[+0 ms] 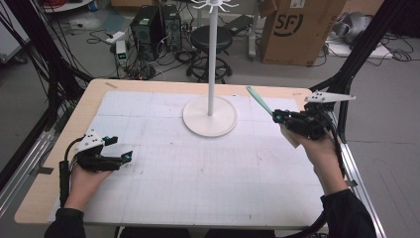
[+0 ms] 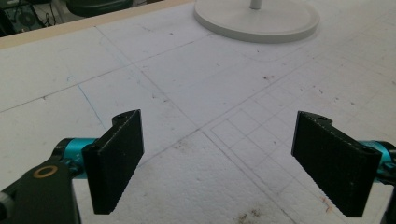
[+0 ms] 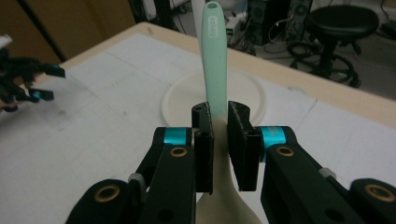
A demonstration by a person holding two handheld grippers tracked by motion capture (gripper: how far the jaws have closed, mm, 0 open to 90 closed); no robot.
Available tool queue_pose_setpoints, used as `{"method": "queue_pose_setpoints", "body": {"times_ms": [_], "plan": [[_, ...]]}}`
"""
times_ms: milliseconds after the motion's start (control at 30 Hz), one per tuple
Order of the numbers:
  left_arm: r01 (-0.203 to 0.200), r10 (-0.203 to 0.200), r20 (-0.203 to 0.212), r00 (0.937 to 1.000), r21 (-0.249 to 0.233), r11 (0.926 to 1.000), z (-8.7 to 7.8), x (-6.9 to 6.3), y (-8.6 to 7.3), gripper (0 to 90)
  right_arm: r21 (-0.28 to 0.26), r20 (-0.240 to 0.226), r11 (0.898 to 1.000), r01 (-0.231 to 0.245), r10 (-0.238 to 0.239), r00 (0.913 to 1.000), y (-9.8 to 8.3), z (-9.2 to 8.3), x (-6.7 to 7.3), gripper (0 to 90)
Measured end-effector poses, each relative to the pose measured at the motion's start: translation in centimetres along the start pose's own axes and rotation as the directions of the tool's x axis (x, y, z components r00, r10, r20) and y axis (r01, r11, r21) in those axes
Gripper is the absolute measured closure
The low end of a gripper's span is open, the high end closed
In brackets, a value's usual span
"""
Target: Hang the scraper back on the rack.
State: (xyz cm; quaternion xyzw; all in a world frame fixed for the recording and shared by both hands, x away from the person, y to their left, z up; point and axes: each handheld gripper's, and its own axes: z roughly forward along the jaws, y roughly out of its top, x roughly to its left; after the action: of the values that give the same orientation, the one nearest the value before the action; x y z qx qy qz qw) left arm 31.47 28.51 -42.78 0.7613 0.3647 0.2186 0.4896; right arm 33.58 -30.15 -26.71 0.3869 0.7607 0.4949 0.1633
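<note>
1. Your right gripper [image 3: 219,140] is clamped on a spoon [image 3: 215,60], jaws pinching it where the mint-green handle meets the cream bowl.
2. The handle sticks up and away past the jaws, toward the white stand [image 1: 210,115]; the bowl hangs below them, near your hand.
3. You hold the spoon [image 1: 260,100] raised over the table's [image 1: 59,148] right side, apart from the stand's base.
4. Your left gripper [image 2: 219,161] sits low over the white mat [image 2: 187,84], jaws spread wide with nothing between them.
</note>
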Motion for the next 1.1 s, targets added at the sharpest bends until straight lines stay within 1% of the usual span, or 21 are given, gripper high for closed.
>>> {"method": "queue_pose_setpoints", "body": {"times_ms": [167, 200, 233, 267, 300, 467, 567, 700, 733, 800, 1100], "plan": [[0.003, -0.003, 0.006, 1.0000, 0.005, 1.0000, 0.0, 0.1, 0.0, 18.0, -0.032, -0.022, 0.999, 0.019, -0.020, 0.9996, 3.5, -0.6, 0.5, 81.2], [0.004, -0.004, 0.006, 1.0000, 0.006, 1.0000, 0.0, 0.2, -0.1, 18.0, -0.032, -0.022, 0.999, 0.019, -0.020, 0.9996, 3.5, -0.6, 0.5, 81.2], [0.003, -0.003, 0.007, 1.0000, 0.006, 1.0000, 0.0, 0.2, -0.1, 18.1, -0.043, -0.033, 0.999, 0.022, -0.023, 0.9992, 4.9, -0.8, 0.7, 81.2], [0.005, -0.005, 0.009, 0.9999, 0.005, 1.0000, 0.0, 0.2, -0.1, 18.1, -0.043, -0.033, 0.999, 0.022, -0.023, 0.9992, 4.9, -0.8, 0.7, 81.2], [0.006, -0.006, 0.011, 0.9999, 0.004, 1.0000, 0.0, 0.2, 0.0, 18.1, -0.053, -0.038, 0.998, 0.030, -0.032, 0.9988, 6.1, -1.0, 0.9, 81.2], [0.005, -0.005, 0.018, 0.9998, 0.002, 1.0000, 0.0, 0.1, 0.0, 18.1, -0.079, -0.045, 0.995, 0.053, -0.057, 0.9973, 8.9, -1.5, 1.7, 81.2], [0.007, -0.007, 0.021, 0.9998, 0.001, 1.0000, -0.1, 0.1, 0.0, 18.2, -0.086, -0.037, 0.994, 0.067, -0.071, 0.9968, 10.3, -1.8, 2.2, 81.2], [0.007, -0.007, 0.026, 0.9996, 0.001, 1.0000, -0.1, 0.1, 0.0, 18.2, -0.097, -0.035, 0.992, 0.079, -0.083, 0.9959, 11.9, -2.0, 2.7, 81.2], [0.007, -0.007, 0.026, 0.9996, 0.001, 1.0000, -0.1, 0.1, 0.0, 18.2, -0.097, -0.035, 0.992, 0.079, -0.083, 0.9959, 11.9, -2.0, 2.7, 81.2], [0.005, -0.006, 0.028, 0.9996, 0.001, 1.0000, -0.1, 0.1, 0.0, 18.2, -0.106, -0.037, 0.991, 0.088, -0.092, 0.9950, 12.7, -2.2, 3.2, 81.2], [0.007, -0.007, 0.032, 0.9995, 0.003, 1.0000, -0.1, 0.1, 0.0, 18.2, -0.123, -0.040, 0.987, 0.104, -0.109, 0.9932, 14.3, -2.3, 4.0, 81.2]]}}
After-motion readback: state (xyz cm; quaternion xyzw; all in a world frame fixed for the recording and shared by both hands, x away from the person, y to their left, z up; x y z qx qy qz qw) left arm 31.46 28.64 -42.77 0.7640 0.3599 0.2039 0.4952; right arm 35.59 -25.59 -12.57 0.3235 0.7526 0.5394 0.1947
